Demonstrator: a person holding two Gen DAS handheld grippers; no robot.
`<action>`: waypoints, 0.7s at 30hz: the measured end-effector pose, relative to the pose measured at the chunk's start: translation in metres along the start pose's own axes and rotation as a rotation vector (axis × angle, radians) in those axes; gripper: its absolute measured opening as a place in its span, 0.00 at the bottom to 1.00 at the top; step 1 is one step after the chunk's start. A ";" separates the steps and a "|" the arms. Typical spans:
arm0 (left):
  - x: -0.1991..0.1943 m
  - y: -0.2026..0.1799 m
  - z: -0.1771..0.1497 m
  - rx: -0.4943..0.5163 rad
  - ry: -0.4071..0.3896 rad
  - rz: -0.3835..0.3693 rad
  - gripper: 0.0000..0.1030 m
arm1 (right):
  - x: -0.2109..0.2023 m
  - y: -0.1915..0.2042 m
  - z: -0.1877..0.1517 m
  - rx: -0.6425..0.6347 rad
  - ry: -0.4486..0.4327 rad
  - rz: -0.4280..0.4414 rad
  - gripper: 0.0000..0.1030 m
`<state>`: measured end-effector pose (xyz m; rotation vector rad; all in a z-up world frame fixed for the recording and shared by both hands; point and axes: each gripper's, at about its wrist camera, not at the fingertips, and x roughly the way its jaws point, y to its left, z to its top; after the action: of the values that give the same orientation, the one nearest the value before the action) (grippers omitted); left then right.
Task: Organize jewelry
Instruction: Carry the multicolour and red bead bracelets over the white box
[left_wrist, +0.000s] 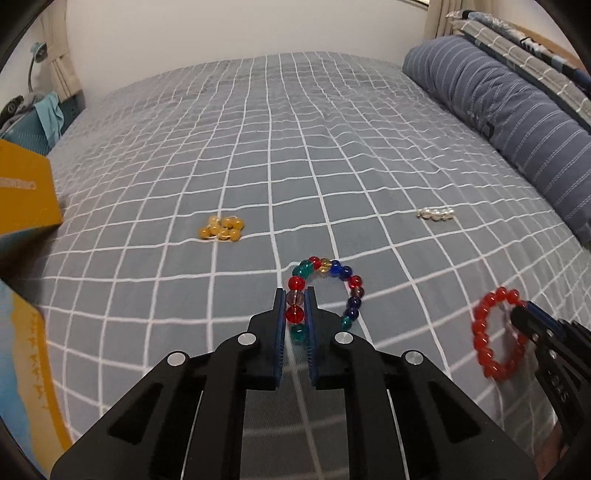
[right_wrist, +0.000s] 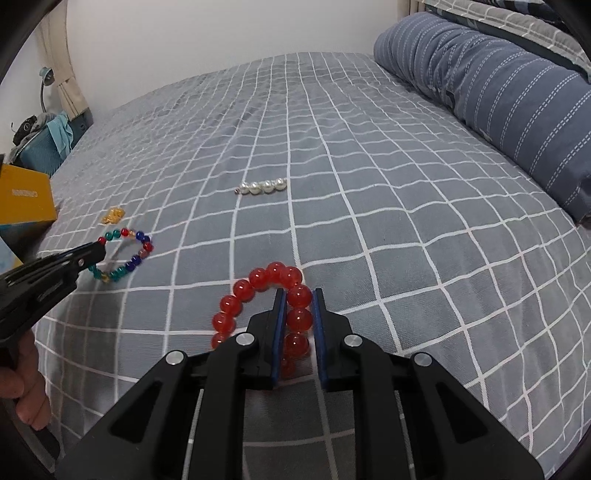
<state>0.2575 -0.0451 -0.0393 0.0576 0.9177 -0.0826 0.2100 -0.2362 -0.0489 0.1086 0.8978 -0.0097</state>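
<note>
Multicolored bead bracelet (left_wrist: 325, 295) pinched by left claw (left_wrist: 295, 299), red bead bracelet (right_wrist: 266, 306) by right claw (right_wrist: 298, 299); lift both slowly, keeping strands from slipping.

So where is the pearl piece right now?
The pearl strand lies loose on the checked bedspread, beyond the red bead bracelet in the right wrist view, toward the striped pillow.

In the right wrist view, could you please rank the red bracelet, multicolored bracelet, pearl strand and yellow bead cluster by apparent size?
1. Red bracelet, though it lies nearest the camera, between the right gripper fingers.
2. Multicolored bracelet.
3. Pearl strand.
4. Yellow bead cluster, farther off, so its true size is unsure.
</note>
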 end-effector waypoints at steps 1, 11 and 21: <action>-0.006 0.002 -0.001 -0.004 -0.001 -0.011 0.09 | -0.003 0.000 0.000 -0.001 -0.004 0.003 0.13; -0.045 0.016 -0.008 -0.015 -0.010 -0.049 0.09 | -0.031 0.020 0.006 -0.023 -0.043 0.031 0.13; -0.077 0.027 -0.018 -0.018 -0.023 -0.057 0.09 | -0.059 0.038 0.003 -0.056 -0.069 0.050 0.13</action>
<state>0.1994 -0.0133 0.0109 0.0136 0.8967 -0.1271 0.1770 -0.2006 0.0026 0.0783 0.8252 0.0582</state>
